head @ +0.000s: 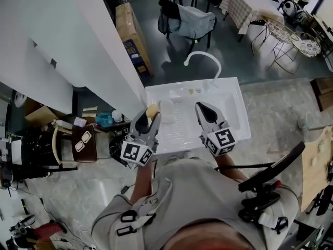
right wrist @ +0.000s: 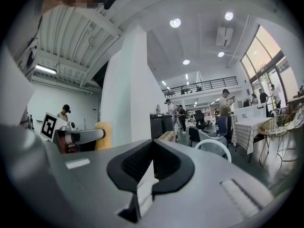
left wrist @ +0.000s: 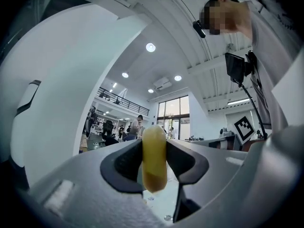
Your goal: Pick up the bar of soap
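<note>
From the head we look steeply down on the sink (head: 234, 103), the left tool (head: 150, 117) and the right tool (head: 204, 108). Each tool's camera sits close behind its jaws, facing level across the hall. All three views share the soap (left wrist: 154, 158) and the white pillar (right wrist: 128, 89).

yellow bar of soap (left wrist: 154, 158), white sink (head: 237, 113), grey left gripper (head: 149, 117) with black jaws; the far tablecloth (head: 237, 8) looks checked.
</note>
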Demonstrator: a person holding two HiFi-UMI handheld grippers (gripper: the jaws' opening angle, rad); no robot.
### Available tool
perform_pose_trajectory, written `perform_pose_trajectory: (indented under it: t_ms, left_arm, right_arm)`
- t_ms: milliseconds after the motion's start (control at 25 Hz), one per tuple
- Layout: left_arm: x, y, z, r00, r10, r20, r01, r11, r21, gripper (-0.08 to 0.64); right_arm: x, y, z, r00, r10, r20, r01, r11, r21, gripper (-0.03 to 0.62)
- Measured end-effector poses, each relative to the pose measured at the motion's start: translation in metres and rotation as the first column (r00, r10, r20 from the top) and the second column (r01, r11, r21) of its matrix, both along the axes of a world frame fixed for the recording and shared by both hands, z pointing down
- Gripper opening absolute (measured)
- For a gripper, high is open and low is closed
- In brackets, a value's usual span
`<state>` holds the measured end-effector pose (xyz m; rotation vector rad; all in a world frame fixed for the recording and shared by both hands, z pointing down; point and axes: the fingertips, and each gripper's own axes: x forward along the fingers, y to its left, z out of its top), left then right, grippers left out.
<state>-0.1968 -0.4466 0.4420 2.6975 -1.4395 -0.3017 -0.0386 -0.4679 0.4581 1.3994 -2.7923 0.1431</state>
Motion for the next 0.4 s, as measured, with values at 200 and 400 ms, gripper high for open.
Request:
perform_pose_trajectory:
  t_ms: [200, 400]
  left_arm:
    - [0.002, -0.001, 0.003, 1.000, -0.002, 0.011, 0.002, 1.000, -0.001, 0.144]
    - [0.010, 0.005, 0.001, 1.000, 0.023, -0.006, -0.023, 1.000, 0.002, 0.144]
  right_arm:
    - [-0.002, -0.001, 0.002, 1.000, 0.001, -0.002, -0.001, 1.000, 0.001, 0.000]
    - [-0.003, 0.001, 0.000, 1.000, 0.004, -0.012, -0.004, 1.000, 0.008, 0.000]
